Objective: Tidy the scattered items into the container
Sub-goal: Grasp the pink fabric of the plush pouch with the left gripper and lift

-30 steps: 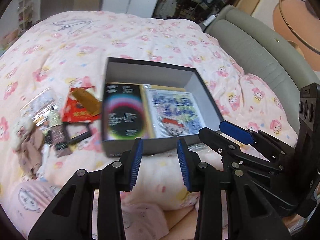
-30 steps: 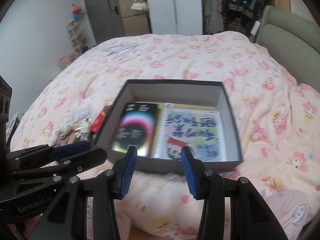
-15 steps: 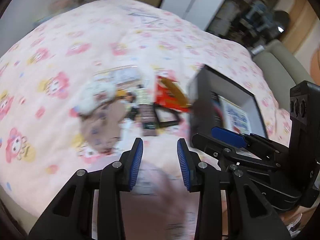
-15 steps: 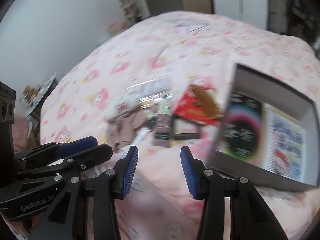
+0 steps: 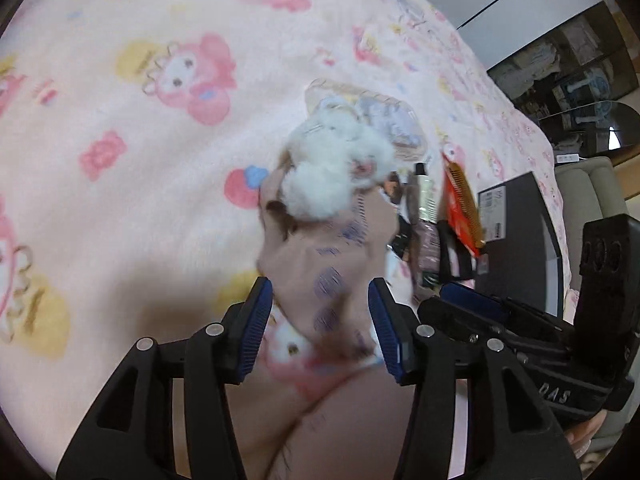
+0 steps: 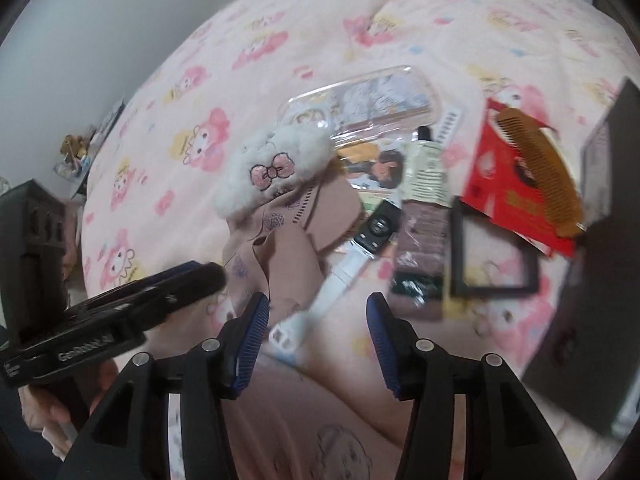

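Beige cloth pouch [image 5: 320, 268] is being flanked by the wide-open left claw [image 5: 320, 320], nothing gripped; it is lying on the bed [image 5: 120, 160] beside a white fluffy item [image 6: 276, 168]. Right claw [image 6: 316, 328] is being held open, empty, above a white strap [image 6: 340, 280]. Dark box [image 5: 516, 248] is sitting rightward.

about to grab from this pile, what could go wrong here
The left gripper is open astride the beige cloth, and the white fluffy hair clip rests on that cloth, so lifting it may tip the clip off. The watch lies partly against the cloth and could get dragged along.
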